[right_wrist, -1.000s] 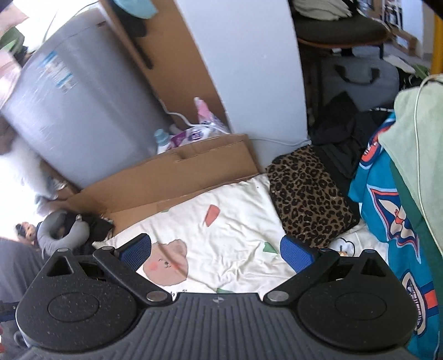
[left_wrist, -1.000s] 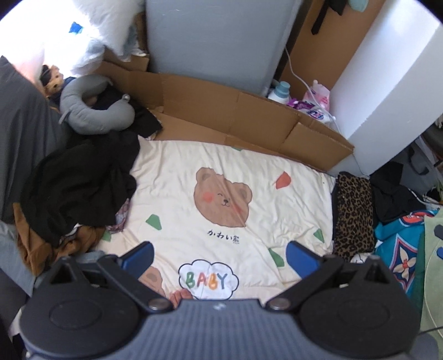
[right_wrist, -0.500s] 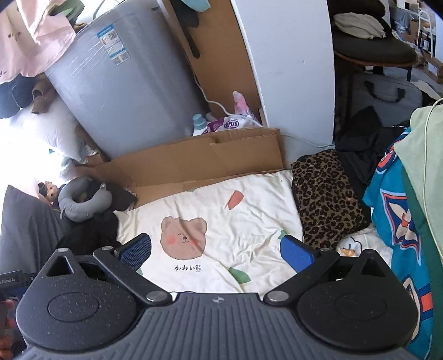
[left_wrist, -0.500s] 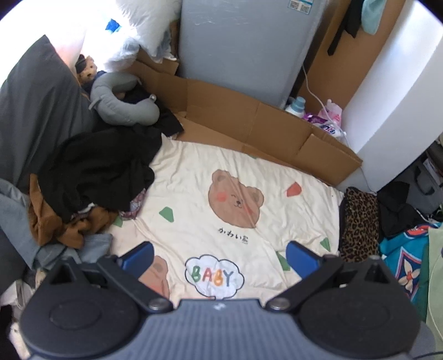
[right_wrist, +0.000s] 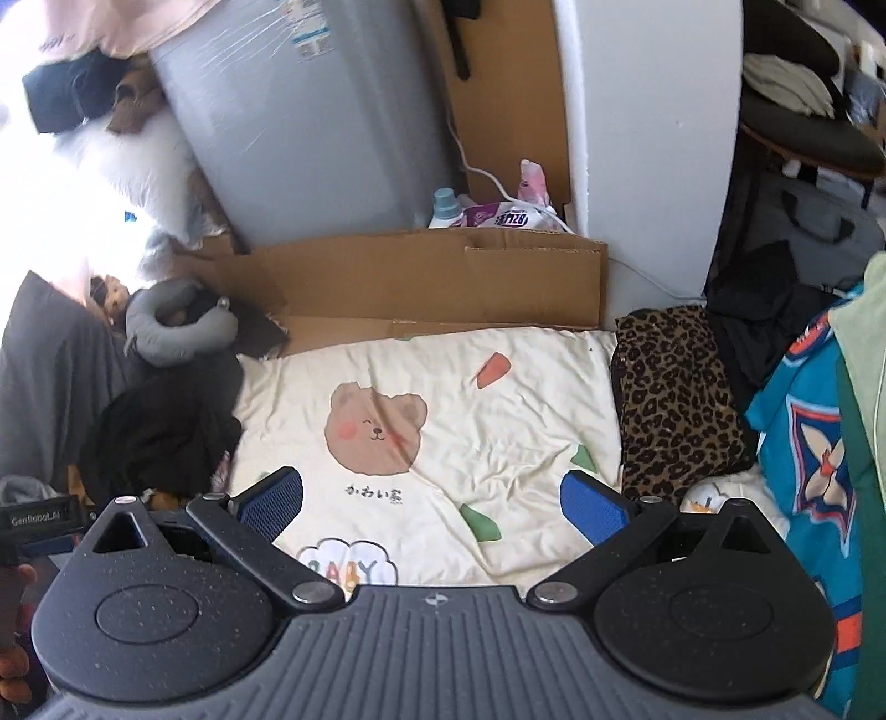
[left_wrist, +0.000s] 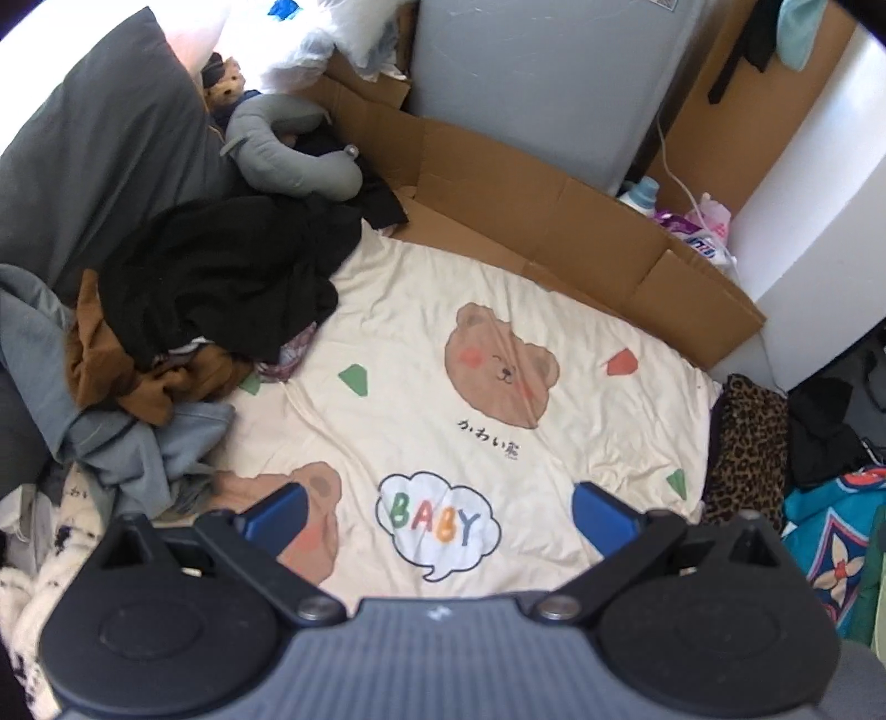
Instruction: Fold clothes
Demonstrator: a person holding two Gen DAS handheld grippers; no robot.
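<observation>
Left claw (left_wrist: 437, 512): jaws wide, empty, above bear-print blanket (left_wrist: 498, 310). Right claw (right_wrist: 432, 501): jaws wide, empty. Unfolded clothes pile (left_wrist: 210, 288) at blanket's left edge. Leopard-print garment (right_wrist: 675, 399) at right edge. Folding not started; judgement: entire pile remains.

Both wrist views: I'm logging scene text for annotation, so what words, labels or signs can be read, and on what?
"BABY": in a cloud on the cream bear blanket.
"かわい" plus an unclear last character: under the bear face, same blanket.
"GenRobot.AI": label on the left hand-held gripper, seen from the right wrist.
Packet behind the cardboard: print too blurred.
Sticker on the grey appliance: too small.
</observation>
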